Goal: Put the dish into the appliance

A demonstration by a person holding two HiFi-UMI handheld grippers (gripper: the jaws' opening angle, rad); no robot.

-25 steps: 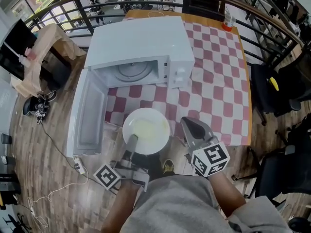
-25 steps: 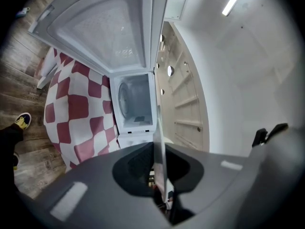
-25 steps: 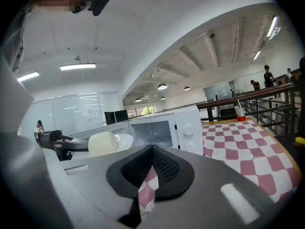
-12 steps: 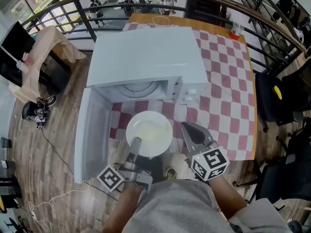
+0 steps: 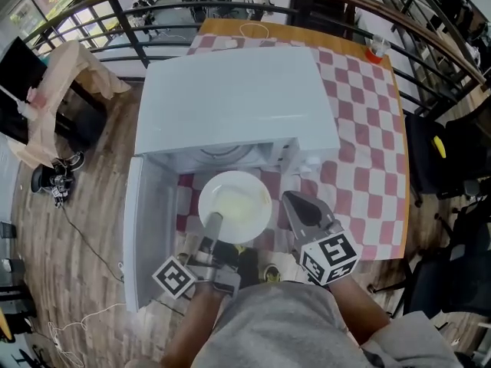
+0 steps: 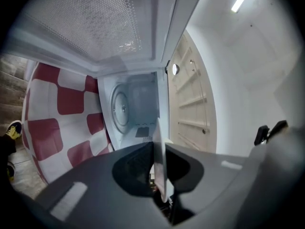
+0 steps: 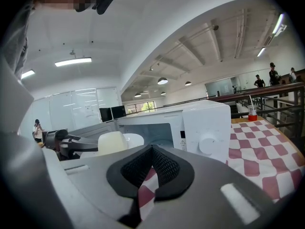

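The dish is a white plate (image 5: 234, 205), held level just in front of the microwave's open cavity (image 5: 230, 156). My left gripper (image 5: 213, 222) is shut on the plate's near rim; in the left gripper view the rim (image 6: 159, 166) shows edge-on between the jaws, with the turntable (image 6: 120, 109) beyond. The white microwave (image 5: 238, 98) stands on the checked table, its door (image 5: 149, 228) swung open to the left. To the right of the plate my right gripper (image 5: 295, 205) is shut and holds nothing; the right gripper view shows its closed jaws (image 7: 151, 149), the plate (image 7: 128, 140) and the microwave (image 7: 205, 128).
A red-and-white checked cloth (image 5: 360, 136) covers the table. At its far right corner stands a red cup (image 5: 374, 50). Dark chairs (image 5: 437, 152) sit to the right, a railing (image 5: 115, 6) runs behind, and a cable (image 5: 77, 228) lies on the wooden floor at left.
The plate, still in my left gripper, has come closer to the microwave's opening. The right gripper has moved forward alongside it, still shut.
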